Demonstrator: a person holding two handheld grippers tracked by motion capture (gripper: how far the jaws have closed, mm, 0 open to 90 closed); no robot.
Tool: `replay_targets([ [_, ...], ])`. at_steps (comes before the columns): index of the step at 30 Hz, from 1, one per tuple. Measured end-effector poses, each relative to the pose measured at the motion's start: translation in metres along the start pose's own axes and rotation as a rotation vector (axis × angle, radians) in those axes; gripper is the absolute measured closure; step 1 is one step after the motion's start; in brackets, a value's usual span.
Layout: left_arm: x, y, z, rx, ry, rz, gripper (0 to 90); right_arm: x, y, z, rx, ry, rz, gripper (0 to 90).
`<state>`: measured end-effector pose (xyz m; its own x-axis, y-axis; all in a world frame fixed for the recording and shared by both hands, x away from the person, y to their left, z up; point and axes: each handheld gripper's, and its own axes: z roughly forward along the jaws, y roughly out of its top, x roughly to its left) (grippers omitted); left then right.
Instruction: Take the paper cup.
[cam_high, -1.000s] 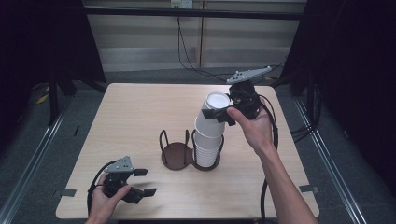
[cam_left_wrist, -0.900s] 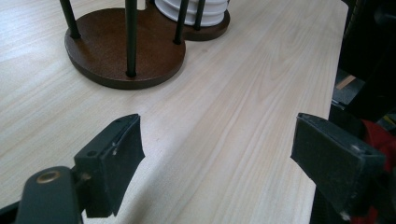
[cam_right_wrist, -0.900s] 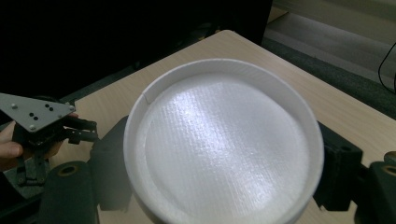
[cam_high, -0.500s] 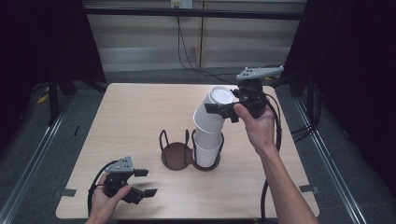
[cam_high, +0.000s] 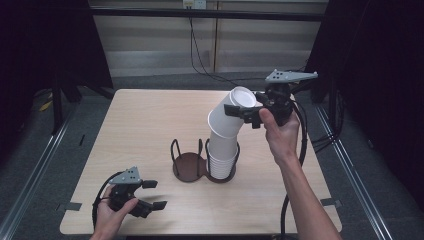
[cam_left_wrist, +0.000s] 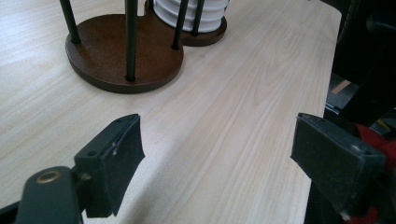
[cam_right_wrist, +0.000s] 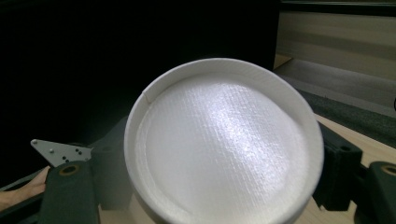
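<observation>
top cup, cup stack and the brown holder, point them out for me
top cup (cam_high: 227, 119), high view, on its tilted side wall
cup stack (cam_high: 221, 161), high view, on the rims stacked in the holder
brown holder (cam_high: 187, 166), high view, on its bare round base

White paper cup (cam_right_wrist: 224, 144), base toward the camera (woven texture visible), clamped between black jaws at 9 and 3 o'clock.
</observation>
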<state>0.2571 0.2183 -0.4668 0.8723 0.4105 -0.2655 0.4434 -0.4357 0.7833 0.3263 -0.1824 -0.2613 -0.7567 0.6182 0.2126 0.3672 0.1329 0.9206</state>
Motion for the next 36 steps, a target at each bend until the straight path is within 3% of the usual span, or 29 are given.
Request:
replay_targets([
  [6,0.001,0.001,0.000,-0.014,-0.003,-0.018,16.3,-0.002,0.000,-0.005,-0.045,0.018,0.017,23.8],
  [10,-0.001,0.004,-0.001,-0.010,0.033,0.002,16.0,-0.003,0.000,-0.010,-0.066,0.029,0.025,23.8],
  [15,-0.002,0.008,0.000,-0.018,0.025,0.005,16.0,-0.004,0.001,-0.015,-0.088,0.037,0.033,23.9],
  [22,-0.002,0.014,0.005,-0.017,0.036,0.001,16.1,-0.004,0.005,-0.026,-0.095,0.026,0.036,23.9],
  [32,-0.003,0.030,0.013,-0.038,0.028,0.020,16.1,-0.005,-0.007,-0.044,-0.106,0.032,0.051,23.8],
  [36,-0.006,0.036,0.014,-0.043,0.018,0.046,16.1,-0.001,-0.012,-0.049,-0.113,0.036,0.044,23.9],
])
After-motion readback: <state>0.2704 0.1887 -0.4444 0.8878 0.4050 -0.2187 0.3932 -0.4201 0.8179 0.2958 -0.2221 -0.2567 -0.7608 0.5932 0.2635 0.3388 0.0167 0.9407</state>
